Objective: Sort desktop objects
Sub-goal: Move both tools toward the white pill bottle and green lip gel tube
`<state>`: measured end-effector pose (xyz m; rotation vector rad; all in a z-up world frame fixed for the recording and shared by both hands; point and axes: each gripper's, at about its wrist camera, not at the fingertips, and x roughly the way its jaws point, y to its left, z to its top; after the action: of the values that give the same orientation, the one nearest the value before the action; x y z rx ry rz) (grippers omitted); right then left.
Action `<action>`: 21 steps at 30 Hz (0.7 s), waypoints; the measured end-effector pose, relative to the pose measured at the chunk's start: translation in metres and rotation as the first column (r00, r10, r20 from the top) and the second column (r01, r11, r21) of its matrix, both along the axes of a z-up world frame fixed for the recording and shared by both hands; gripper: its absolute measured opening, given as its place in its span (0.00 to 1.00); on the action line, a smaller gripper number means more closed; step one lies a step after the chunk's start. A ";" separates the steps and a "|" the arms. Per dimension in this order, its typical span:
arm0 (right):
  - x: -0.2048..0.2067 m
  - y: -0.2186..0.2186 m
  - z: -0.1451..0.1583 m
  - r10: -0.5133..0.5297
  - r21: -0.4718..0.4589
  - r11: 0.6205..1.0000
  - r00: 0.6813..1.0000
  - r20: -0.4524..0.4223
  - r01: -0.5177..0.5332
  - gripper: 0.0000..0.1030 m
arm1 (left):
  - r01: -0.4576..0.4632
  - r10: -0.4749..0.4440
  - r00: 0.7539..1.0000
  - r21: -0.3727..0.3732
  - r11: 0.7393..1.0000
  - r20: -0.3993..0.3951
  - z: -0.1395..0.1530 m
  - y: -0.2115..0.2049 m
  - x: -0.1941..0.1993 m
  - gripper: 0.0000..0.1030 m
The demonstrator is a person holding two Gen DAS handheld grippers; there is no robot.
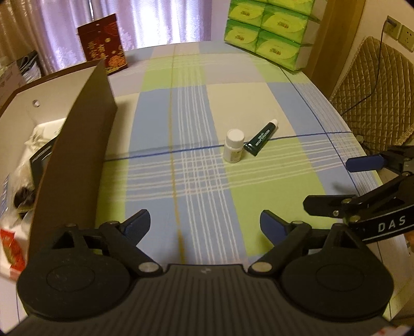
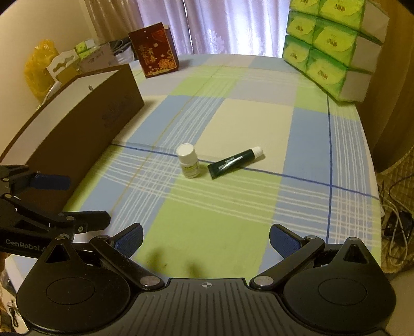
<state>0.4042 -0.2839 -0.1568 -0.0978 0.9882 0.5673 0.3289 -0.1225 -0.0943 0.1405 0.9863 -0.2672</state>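
A plaid cloth [image 2: 233, 206] covers the table, curtains [image 2: 212, 23] behind. From the left: a brown box [image 2: 77, 124] with what look like bags inside, a red box [image 2: 155, 54], tissue packs [image 2: 331, 46] at far right. Mid-table, a white bottle [image 2: 189, 161] stands just beside a lying green tube [image 2: 234, 162]. Both sit well ahead of the left gripper [image 1: 205, 223] and right gripper [image 2: 205, 239], each spread wide and empty.

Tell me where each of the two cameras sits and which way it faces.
Left wrist: sits behind the open left gripper, facing across the checked tablecloth, brown box at left; the right gripper intrudes from the right.
Right wrist: sits behind the open right gripper, same heading; the left gripper intrudes from the left.
Shared: white bottle, dark tube, tissue packs, red box.
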 end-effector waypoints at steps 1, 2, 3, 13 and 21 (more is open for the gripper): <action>0.004 -0.001 -0.002 -0.002 -0.002 1.000 1.000 -0.001 0.002 0.98 | 0.006 -0.006 1.000 0.002 1.000 0.000 -0.002 -0.002 0.004 0.84; 0.007 -0.002 -0.004 -0.003 -0.004 1.000 1.000 -0.002 0.003 0.98 | 0.013 -0.013 1.000 0.002 1.000 0.001 -0.004 -0.004 0.008 0.84; 0.011 -0.003 -0.007 -0.004 -0.005 1.000 1.000 -0.001 0.004 0.98 | 0.020 -0.020 1.000 0.001 1.000 0.000 -0.007 -0.006 0.012 0.83; 0.052 -0.014 -0.023 0.010 -0.018 1.000 1.000 0.015 -0.010 0.98 | 0.093 -0.093 0.996 -0.004 0.996 0.003 -0.033 -0.028 0.056 0.62; 0.079 -0.015 -0.033 0.044 -0.046 0.998 0.999 0.024 -0.043 0.90 | 0.139 -0.139 0.990 -0.004 0.990 0.040 -0.049 -0.044 0.085 0.54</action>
<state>0.4832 -0.2988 -0.1893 -0.1663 0.9764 0.5821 0.4143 -0.1667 -0.1436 0.2079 0.9378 -0.3939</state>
